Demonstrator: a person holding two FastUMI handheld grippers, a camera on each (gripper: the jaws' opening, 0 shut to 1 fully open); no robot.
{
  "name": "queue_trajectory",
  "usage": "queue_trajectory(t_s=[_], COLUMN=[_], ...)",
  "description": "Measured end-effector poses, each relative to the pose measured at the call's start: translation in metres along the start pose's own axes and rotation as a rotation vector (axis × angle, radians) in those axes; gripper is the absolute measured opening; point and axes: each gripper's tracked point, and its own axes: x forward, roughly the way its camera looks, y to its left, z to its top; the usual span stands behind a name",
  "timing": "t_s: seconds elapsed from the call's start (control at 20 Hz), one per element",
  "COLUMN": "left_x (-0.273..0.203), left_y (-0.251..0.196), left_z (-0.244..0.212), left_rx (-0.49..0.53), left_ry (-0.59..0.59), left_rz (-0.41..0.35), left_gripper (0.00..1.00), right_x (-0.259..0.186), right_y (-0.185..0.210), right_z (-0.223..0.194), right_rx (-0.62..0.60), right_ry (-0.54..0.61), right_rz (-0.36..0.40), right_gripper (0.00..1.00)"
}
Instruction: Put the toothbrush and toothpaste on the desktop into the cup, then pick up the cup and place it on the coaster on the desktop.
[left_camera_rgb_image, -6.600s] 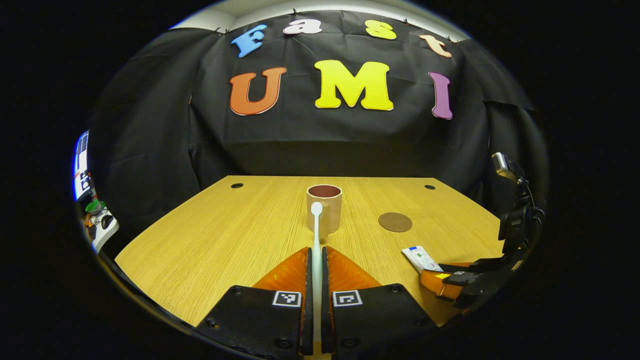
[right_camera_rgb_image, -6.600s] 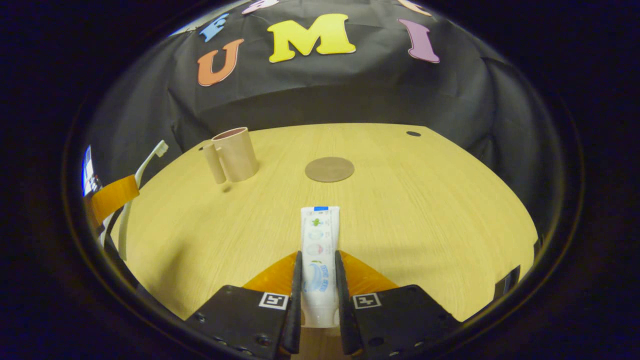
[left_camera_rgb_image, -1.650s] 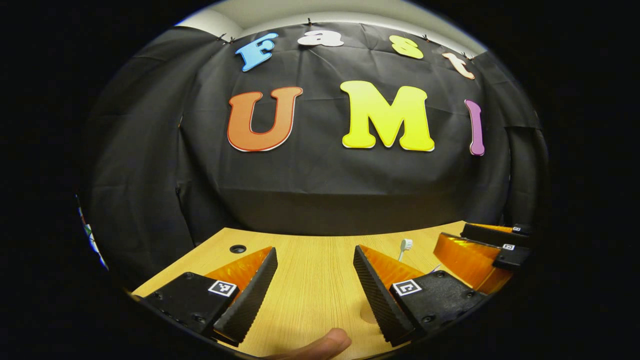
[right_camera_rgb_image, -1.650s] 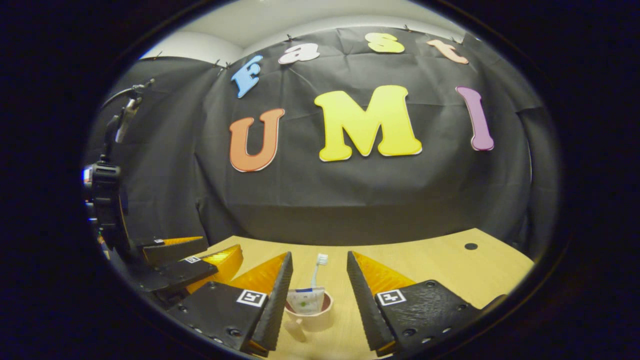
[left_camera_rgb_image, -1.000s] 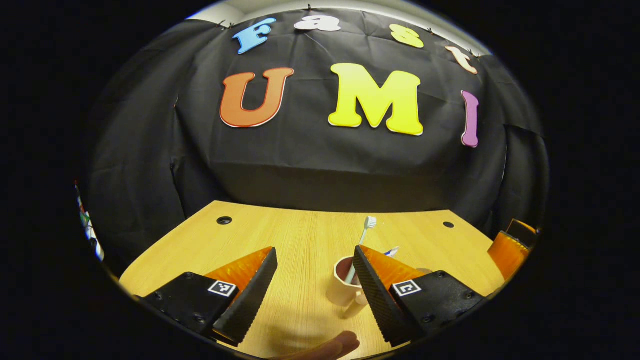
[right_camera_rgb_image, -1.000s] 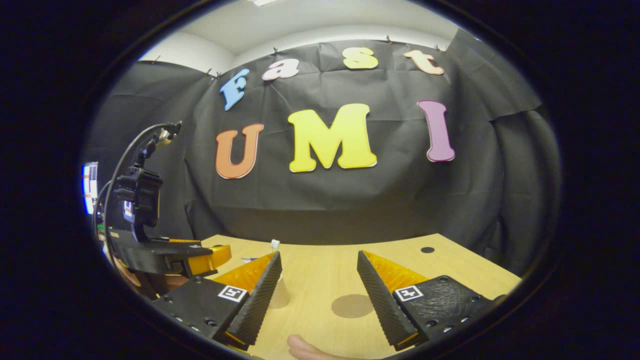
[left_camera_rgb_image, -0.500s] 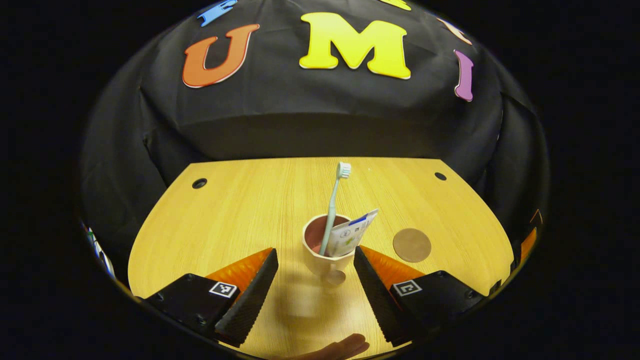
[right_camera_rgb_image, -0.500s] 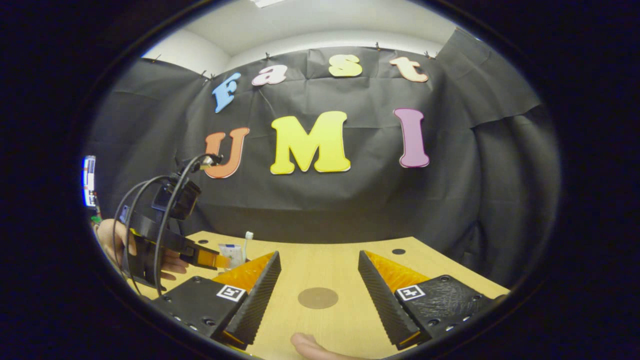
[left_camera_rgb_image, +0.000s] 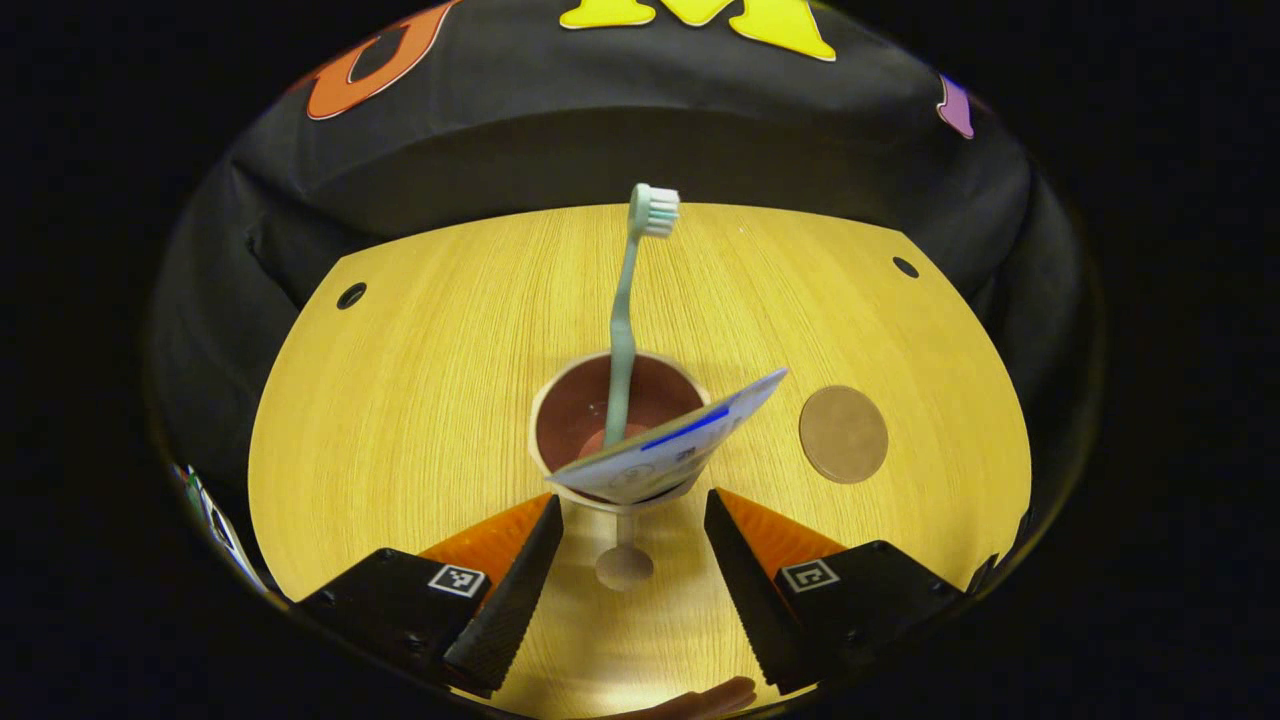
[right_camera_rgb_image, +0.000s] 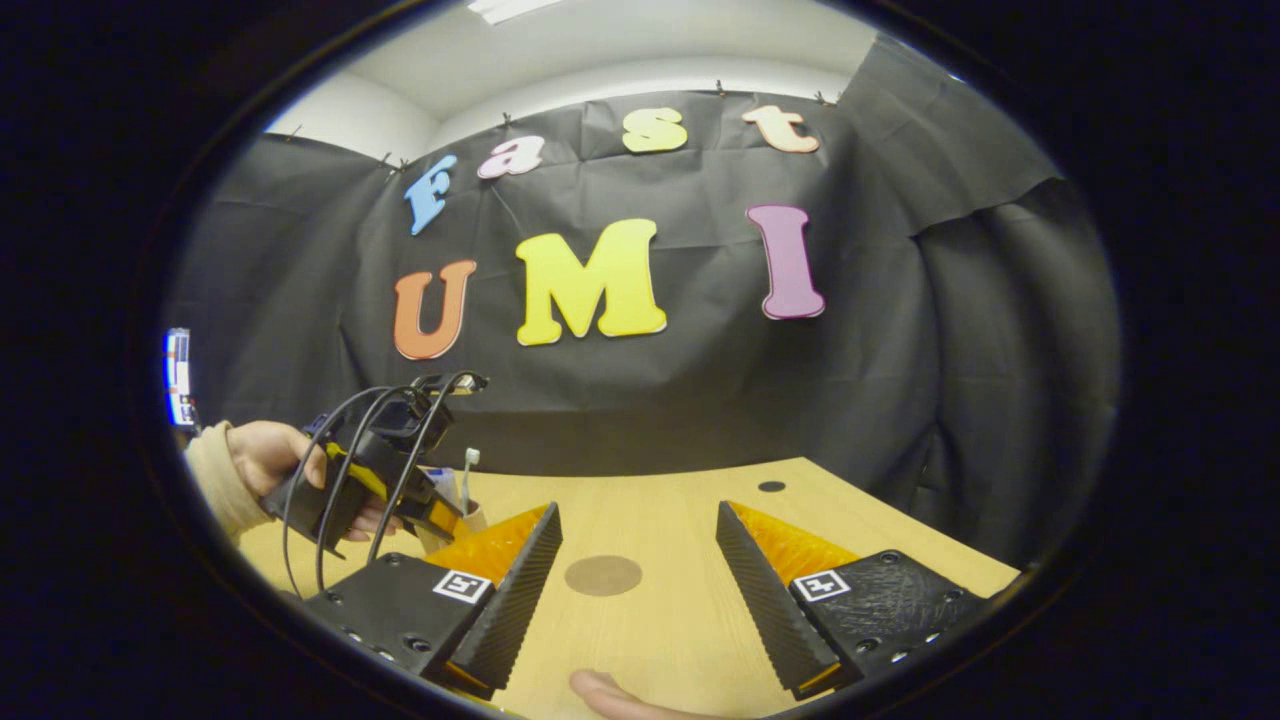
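In the left gripper view a pinkish cup (left_camera_rgb_image: 560, 420) stands on the wooden desktop (left_camera_rgb_image: 420, 380), its handle (left_camera_rgb_image: 624, 560) pointing toward me. A pale green toothbrush (left_camera_rgb_image: 624, 320) stands upright in it, and the toothpaste tube (left_camera_rgb_image: 670, 455) leans across its near rim. My left gripper (left_camera_rgb_image: 632, 505) is open, its fingertips either side of the cup's near wall and handle, just above. The round brown coaster (left_camera_rgb_image: 843, 434) lies to the cup's right. My right gripper (right_camera_rgb_image: 637, 512) hangs open over the desktop with the coaster (right_camera_rgb_image: 603, 575) ahead between its fingers, nothing held.
In the right gripper view a hand (right_camera_rgb_image: 255, 455) with a beige sleeve holds the left gripper (right_camera_rgb_image: 425, 510) at the left, by the cup (right_camera_rgb_image: 472, 517) and toothbrush (right_camera_rgb_image: 466, 472). Cable holes (left_camera_rgb_image: 351, 295) (left_camera_rgb_image: 905, 267) mark the desk's far corners. A fingertip (right_camera_rgb_image: 605, 693) shows at the bottom.
The left gripper has tipped downward and closed in on the cup, which now sits large between its open fingers. The right gripper has drifted slightly, staying open.
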Motion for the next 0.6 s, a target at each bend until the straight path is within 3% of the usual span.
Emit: queue_trajectory(t_s=[0.05,0.1,0.2,0.25,0.3,0.4,0.45,0.5,0.6], left_x=[0.002,0.004,0.007,0.014,0.010,0.015,0.016,0.017,0.016], left_y=[0.000,0.000,0.001,-0.004,0.002,0.001,0.001,0.001,0.004], left_z=[0.000,0.002,0.003,-0.004,-0.002,-0.002,-0.004,-0.006,-0.009], left_rx=[-0.004,-0.008,-0.008,-0.016,-0.023,-0.025,-0.014,0.001,0.001], left_ry=[0.016,0.024,0.049,0.058,0.065,0.073,0.075,0.077,0.078], left_rz=[0.005,0.012,0.019,0.022,0.030,0.043,0.039,0.029,0.015], left_gripper=[0.96,0.87,0.82,0.87,0.78,0.72,0.77,0.69,0.64], right_x=[-0.001,-0.002,-0.003,-0.004,-0.004,-0.002,0.000,0.001,0.000], right_y=[-0.004,-0.009,-0.015,-0.017,-0.019,-0.029,-0.036,-0.039,-0.042], right_z=[-0.002,-0.006,-0.014,-0.017,-0.021,-0.026,-0.031,-0.035,-0.042], right_rx=[0.015,0.036,0.095,0.126,0.154,0.197,0.213,0.222,0.211], right_ry=[0.007,0.017,0.046,0.064,0.079,0.098,0.108,0.114,0.127], right_rz=[-0.002,-0.005,-0.004,0.005,0.013,-0.005,-0.028,-0.038,-0.049], right_gripper=[0.94,0.93,0.94,0.94,0.94,0.94,0.95,0.96,0.96])
